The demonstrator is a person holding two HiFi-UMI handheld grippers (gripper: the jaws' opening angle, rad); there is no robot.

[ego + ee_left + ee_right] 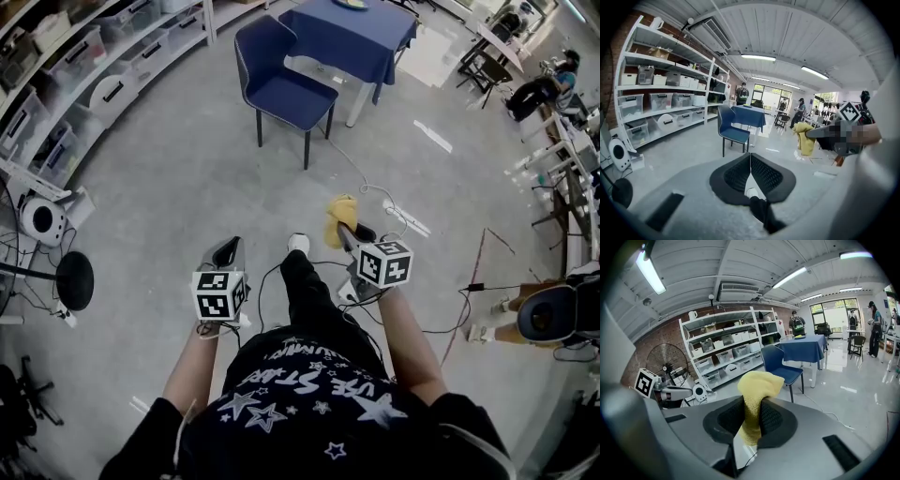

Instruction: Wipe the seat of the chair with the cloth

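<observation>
The right tongs (751, 418) are clamped on the yellow cloth (757, 383). It is pinched between the two dark ribbed pads, with its bunched upper part standing above the tips and a shorter end hanging below them. In the head view these tongs are held out ahead of the person's right side, pointing forward and slightly left, and the cloth shows as a yellow lump at their tip, above the grey floor (178, 178). The left tongs (750, 158) are closed, their pads meeting at the tips with nothing gripped. They are held level with the right pair on the person's left side, and the two pairs are apart from each other. Between them, lower down, one dark trouser leg steps forward, ending in a white shoe (298, 244). A thin white cable (375, 195) trails across the floor just beyond the cloth.

The blue chair (281, 89) stands upright on the floor well ahead of both tongs and well apart from the cloth, its seat facing the person. Just beside it, on the far side, stands a tabletop (347, 33) draped in blue. White shelves (103, 66) holding storage boxes curve along the left wall
</observation>
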